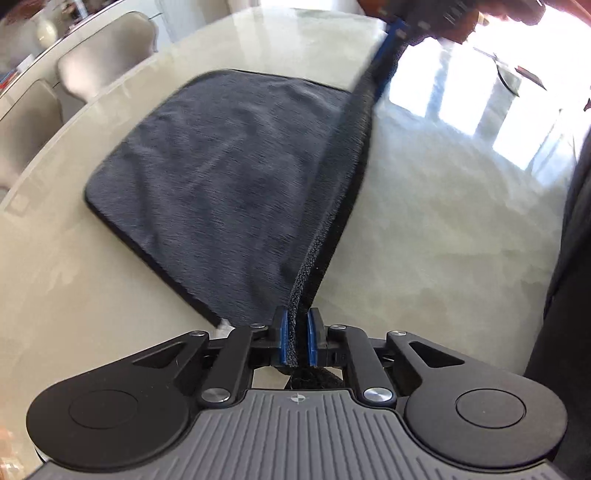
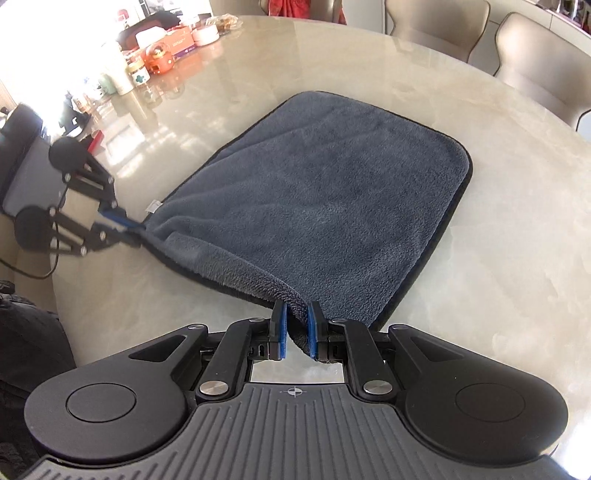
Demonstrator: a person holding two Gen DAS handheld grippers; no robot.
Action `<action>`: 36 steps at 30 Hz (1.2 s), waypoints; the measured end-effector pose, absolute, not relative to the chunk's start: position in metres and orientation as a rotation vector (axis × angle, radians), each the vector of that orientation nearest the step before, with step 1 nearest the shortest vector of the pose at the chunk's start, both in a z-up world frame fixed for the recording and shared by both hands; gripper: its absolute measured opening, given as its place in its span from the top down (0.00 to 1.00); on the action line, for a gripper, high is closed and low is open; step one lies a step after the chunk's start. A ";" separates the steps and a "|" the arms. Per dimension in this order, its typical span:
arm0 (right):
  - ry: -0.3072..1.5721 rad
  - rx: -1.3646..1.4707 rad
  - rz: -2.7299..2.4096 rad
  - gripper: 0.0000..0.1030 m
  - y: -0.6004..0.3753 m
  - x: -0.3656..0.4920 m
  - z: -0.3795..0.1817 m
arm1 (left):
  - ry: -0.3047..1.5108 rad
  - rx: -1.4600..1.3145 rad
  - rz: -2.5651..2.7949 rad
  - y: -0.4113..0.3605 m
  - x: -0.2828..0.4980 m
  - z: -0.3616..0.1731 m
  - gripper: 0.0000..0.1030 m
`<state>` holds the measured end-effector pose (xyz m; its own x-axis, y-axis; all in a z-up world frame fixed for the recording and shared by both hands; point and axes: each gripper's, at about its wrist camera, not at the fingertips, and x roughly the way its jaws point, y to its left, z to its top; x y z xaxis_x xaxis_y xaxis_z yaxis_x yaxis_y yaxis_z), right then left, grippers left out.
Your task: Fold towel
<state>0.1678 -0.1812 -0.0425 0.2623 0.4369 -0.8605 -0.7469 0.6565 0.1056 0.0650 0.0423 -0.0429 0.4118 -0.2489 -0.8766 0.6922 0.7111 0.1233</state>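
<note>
Currently, the towel (image 2: 332,206) lies spread on the bench (image 2: 480,258), with its near edge raised off the surface and stretched taut between the two grippers. The left gripper (image 1: 296,334) has its jaws clamped on one near corner of the towel; the fabric edge runs straight out from those jaws toward the right gripper (image 1: 395,33), visible at the top of the left wrist view. The right gripper (image 2: 296,332) has its jaws closed on the other near corner, though the fabric sits mostly against one pad with a small gap at the other. In the right wrist view the left gripper (image 2: 129,227) appears at the far left, holding its corner just beside the white care label (image 2: 153,205).

The held edge forms the axis of the coming fold. The remainder of the towel extends forward, away from both sets of jaws, toward the chairs (image 2: 535,40). Both grippers stand equally near the cloth, so the likely move carries both corners forward together toward the far edge.
</note>
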 end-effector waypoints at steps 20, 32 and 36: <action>0.839 -0.358 0.721 0.89 -0.171 0.275 -0.025 | 0.803 0.451 -0.465 0.078 0.210 0.000 0.91; 0.922 -0.333 0.660 0.88 -0.166 0.366 -0.065 | 0.855 0.367 -0.425 0.084 0.297 -0.035 0.91; 0.950 -0.328 0.652 0.86 -0.165 0.379 -0.083 | 0.876 0.357 -0.426 0.086 0.307 -0.046 0.90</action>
<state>0.3794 -0.1651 -0.0827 0.4117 0.3689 -0.8333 -0.6448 0.7641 0.0198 0.3072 0.0862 -0.0459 0.5665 -0.2110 -0.7966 0.4968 0.8587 0.1259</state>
